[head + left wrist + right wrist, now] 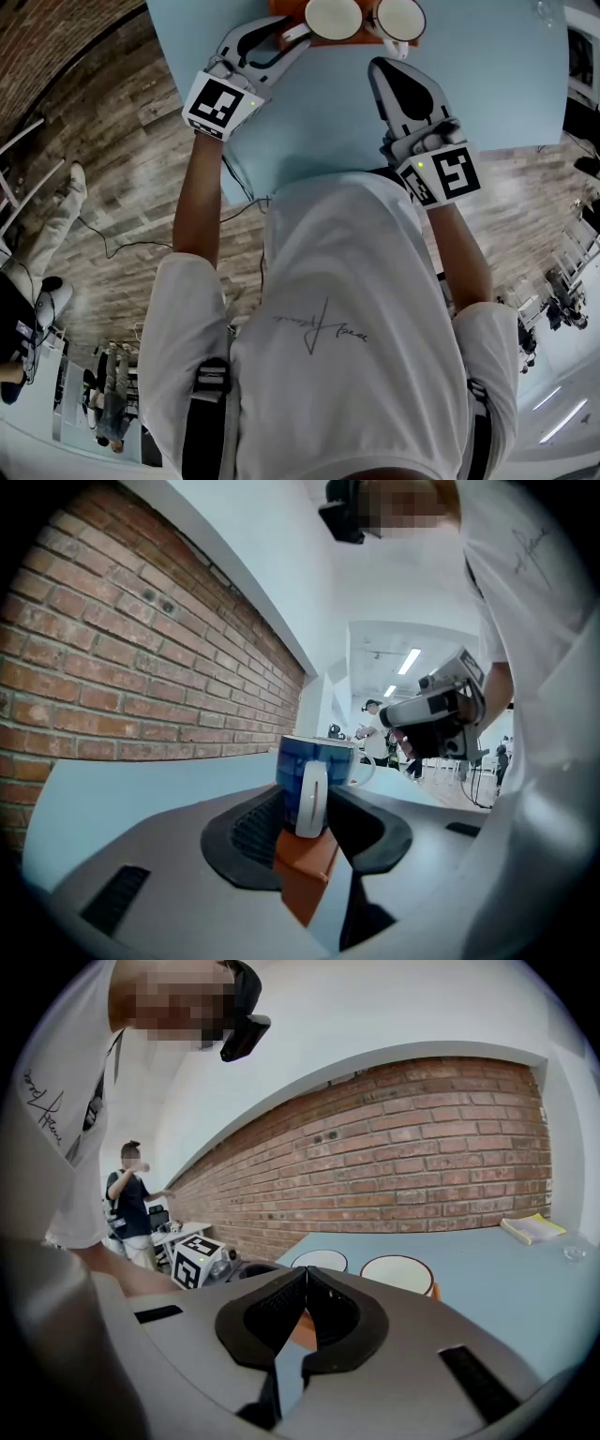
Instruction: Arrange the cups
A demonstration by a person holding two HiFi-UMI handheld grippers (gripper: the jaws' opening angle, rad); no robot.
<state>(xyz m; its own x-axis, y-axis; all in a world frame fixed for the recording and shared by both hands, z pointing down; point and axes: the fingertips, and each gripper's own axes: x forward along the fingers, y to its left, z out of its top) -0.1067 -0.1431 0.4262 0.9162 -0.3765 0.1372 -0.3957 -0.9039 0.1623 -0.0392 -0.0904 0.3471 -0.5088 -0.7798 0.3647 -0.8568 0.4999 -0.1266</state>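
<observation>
Two cups with white insides stand side by side on an orange tray (373, 34) at the far edge of the light blue table (328, 122). The left cup (333, 17) is blue outside (317, 759), and its white handle points at my left gripper (286, 36). That gripper (307, 795) is open, with the handle between its jaws and the pads not clearly pressing on it. The right cup (401, 17) stands free. My right gripper (377, 67) hovers just short of it, shut and empty (305, 1275). Both cup rims (319, 1260) (398, 1274) show beyond its jaws.
A yellow notepad (532, 1228) and a small clear glass object (574, 1252) lie on the table's far right. A brick wall (422, 1157) runs behind the table. Cables trail on the wooden floor (122, 169) to the left. A person (131, 1206) stands far off.
</observation>
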